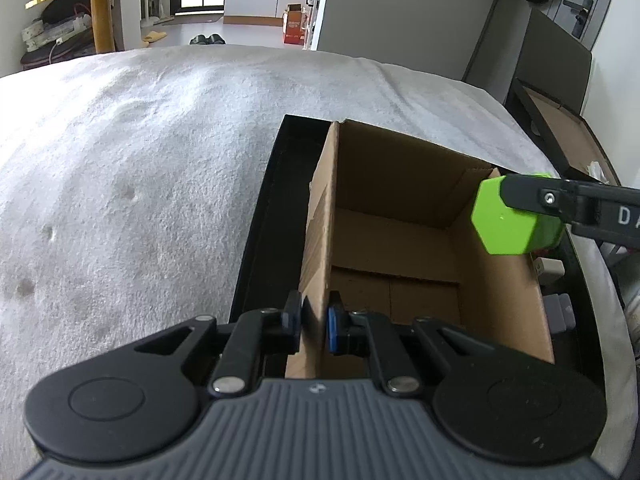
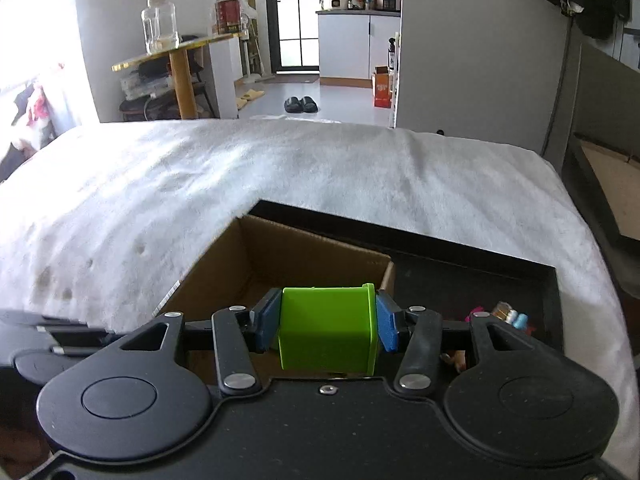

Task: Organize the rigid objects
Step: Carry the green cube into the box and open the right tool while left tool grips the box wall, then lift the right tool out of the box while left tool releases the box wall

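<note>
Centre-low in right view: green hexagonal block [image 2: 326,330], likely light, stiff, slick plastic, clamped flat-sided by right gripper [image 2: 326,326] above cardboard box [image 2: 280,252]; left gripper [image 1: 315,320] pinching box wall

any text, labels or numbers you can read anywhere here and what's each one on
"DA": white letters on the arm of the right claw, cut off by the picture's edge, beside the green hexagonal block it grips.
Red canister on the gold-edged side table: label too blurred to read.
Orange and white carton on the floor: print too small to read.
Cardboard box and black tray: no text visible.
</note>
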{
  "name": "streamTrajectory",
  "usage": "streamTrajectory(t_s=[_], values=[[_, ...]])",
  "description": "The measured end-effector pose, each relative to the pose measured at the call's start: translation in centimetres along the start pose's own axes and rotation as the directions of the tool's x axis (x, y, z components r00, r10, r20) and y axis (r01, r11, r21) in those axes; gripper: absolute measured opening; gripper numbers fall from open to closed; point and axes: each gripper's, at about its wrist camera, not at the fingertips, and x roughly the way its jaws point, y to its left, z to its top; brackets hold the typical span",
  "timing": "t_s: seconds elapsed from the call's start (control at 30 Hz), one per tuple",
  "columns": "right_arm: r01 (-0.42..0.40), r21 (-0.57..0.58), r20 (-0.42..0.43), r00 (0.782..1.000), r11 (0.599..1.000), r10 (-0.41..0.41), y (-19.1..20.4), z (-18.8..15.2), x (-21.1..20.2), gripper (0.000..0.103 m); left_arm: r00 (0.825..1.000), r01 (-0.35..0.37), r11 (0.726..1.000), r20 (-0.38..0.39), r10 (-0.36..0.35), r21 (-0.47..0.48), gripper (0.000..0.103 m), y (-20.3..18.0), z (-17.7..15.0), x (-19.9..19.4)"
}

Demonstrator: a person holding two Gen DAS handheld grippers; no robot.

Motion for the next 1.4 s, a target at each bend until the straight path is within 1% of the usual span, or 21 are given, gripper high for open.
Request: streamTrajectory(t_s=[0.13, 0.23, 0.4, 0.43, 0.5, 0.57, 0.6, 0.7, 0.87, 0.93, 1.03, 1.2, 1.3, 1.37, 1.4], values=[[-0.016, -0.01, -0.022, 1.0, 1.0, 0.016, 0.5, 0.2, 1.0, 0.048, 1.0, 0.004, 1.0, 0.003, -0.004, 0.004, 0.01, 0.0, 0.1, 0.1], [-0.031, 0.0, -0.047, 0.998, 1.0, 0.03, 0.9, 0.0, 2.1, 0.048, 1.0, 0.004, 1.0, 0.007, -0.004, 0.027, 0.01, -0.4, 0.1, 0.2], [-0.039, -0.008, -0.068, 0.997, 0.999, 0.039, 1.5, 0.0, 3.8, 0.048, 1.0, 0.011, 1.0, 0.001, -0.011, 0.025, 0.011, -0.5, 0.3, 0.3], [-0.043, -0.009, -0.065, 0.997, 0.999, 0.042, 1.7, 0.1, 4.0, 0.048, 1.0, 0.011, 1.0, 0.0, -0.011, 0.028, 0.011, -0.6, 0.3, 0.3], [-0.065, -0.005, -0.033, 0.997, 0.998, 0.064, 2.0, 0.5, 4.0, 0.049, 1.0, 0.009, 1.0, -0.002, -0.009, 0.029, 0.011, -0.6, 0.4, 0.4], [-0.076, -0.002, -0.011, 0.997, 0.997, 0.076, 2.3, 0.8, 3.9, 0.052, 1.0, 0.007, 1.0, -0.004, -0.007, 0.026, 0.011, -0.6, 0.4, 0.4], [-0.067, -0.004, -0.015, 0.998, 0.998, 0.067, 2.4, 0.9, 3.9, 0.059, 1.0, 0.005, 1.0, -0.004, -0.005, 0.025, 0.011, -0.6, 0.4, 0.4], [-0.064, 0.005, -0.028, 0.998, 0.998, 0.064, 2.1, 0.7, 3.7, 0.06, 1.0, -0.007, 1.0, -0.011, 0.007, 0.022, 0.011, -0.7, 0.4, 0.5], [-0.064, 0.032, -0.037, 0.997, 0.997, 0.066, 1.0, 0.2, 2.5, 0.06, 0.999, -0.02, 1.0, -0.027, 0.021, 0.022, 0.011, -0.9, 0.4, 0.7], [-0.071, 0.052, -0.029, 0.997, 0.996, 0.072, 0.3, 0.1, 1.7, 0.061, 0.999, -0.028, 0.999, -0.033, 0.029, 0.024, 0.011, -1.0, 0.5, 0.7], [-0.082, 0.119, -0.021, 0.996, 0.99, 0.085, -1.2, 0.3, 0.8, 0.06, 0.999, -0.041, 0.999, -0.031, 0.042, 0.029, 0.012, -1.1, 0.6, 0.6], [-0.045, 0.138, 0.012, 0.999, 0.989, 0.044, -3.4, 0.3, -0.7, 0.06, 0.997, -0.071, 0.996, -0.035, 0.073, 0.046, 0.012, -1.7, 1.1, 0.3], [-0.016, 0.157, 0.013, 1.0, 0.988, 0.014, -4.8, -0.2, -1.1, 0.06, 0.995, -0.089, 0.994, -0.03, 0.091, 0.057, 0.015, -2.1, 1.4, 0.0], [0.004, 0.179, 0.005, 1.0, 0.984, -0.005, -5.9, -0.7, -1.2, 0.06, 0.994, -0.1, 0.993, -0.03, 0.102, 0.06, 0.019, -2.3, 1.5, -0.2], [0.01, 0.191, -0.002, 1.0, 0.981, -0.01, -6.4, -1.0, -1.2, 0.06, 0.994, -0.106, 0.992, -0.031, 0.108, 0.062, 0.023, -2.4, 1.6, -0.3]])
